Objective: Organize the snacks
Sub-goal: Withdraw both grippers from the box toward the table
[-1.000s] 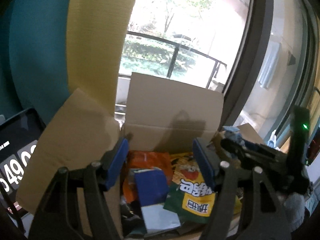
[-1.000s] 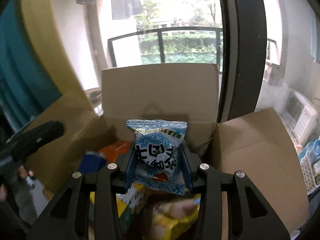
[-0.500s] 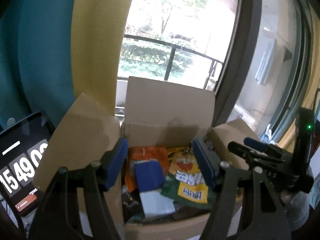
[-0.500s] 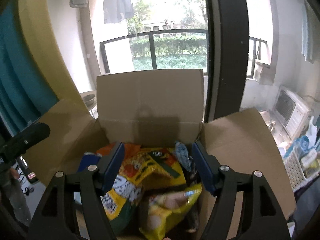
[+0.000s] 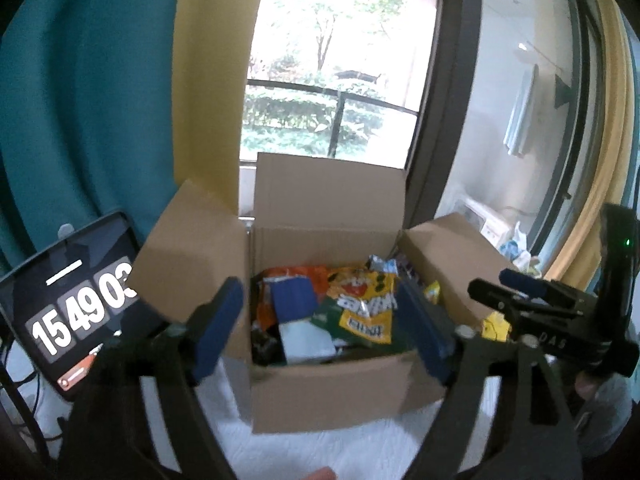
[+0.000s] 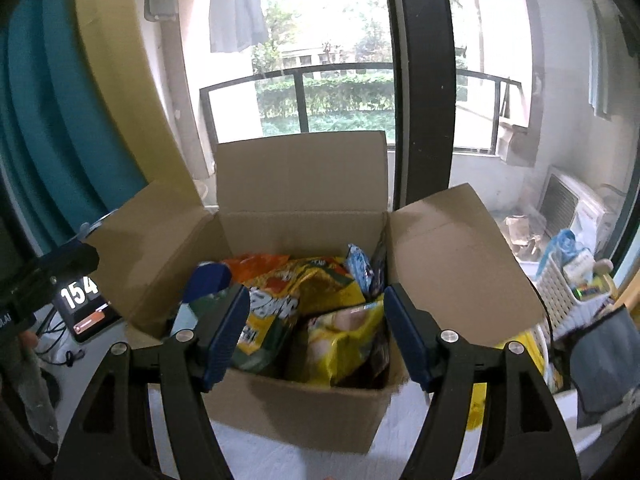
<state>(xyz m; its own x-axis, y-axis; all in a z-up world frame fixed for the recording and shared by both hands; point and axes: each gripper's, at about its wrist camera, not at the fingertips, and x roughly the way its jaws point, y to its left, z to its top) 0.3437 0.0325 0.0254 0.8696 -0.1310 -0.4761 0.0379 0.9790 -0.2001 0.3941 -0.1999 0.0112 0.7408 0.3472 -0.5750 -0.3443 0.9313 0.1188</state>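
An open cardboard box (image 5: 332, 392) (image 6: 304, 412) stands on a white cloth with its flaps up. Inside lie several snack bags: a yellow and green bag (image 5: 366, 304) (image 6: 292, 300), an orange bag (image 5: 296, 274), a blue and white packet (image 5: 298, 320), a yellow bag (image 6: 344, 344) and a small blue and white packet (image 6: 358, 266) leaning at the back right. My left gripper (image 5: 320, 330) hangs in front of the box, its jaws opening with nothing between them. My right gripper (image 6: 316, 328) is open and empty, just before the box's near wall; it also shows in the left wrist view (image 5: 516, 284).
A tablet (image 5: 68, 308) showing a clock leans at the left of the box. Teal and yellow curtains hang behind, with a window and balcony railing beyond. A white basket (image 6: 568, 292) with small items stands at the right.
The right gripper let go of the small blue and white packet, which now lies in the box. Both grippers drew back from the box, and the left jaws spread wider.
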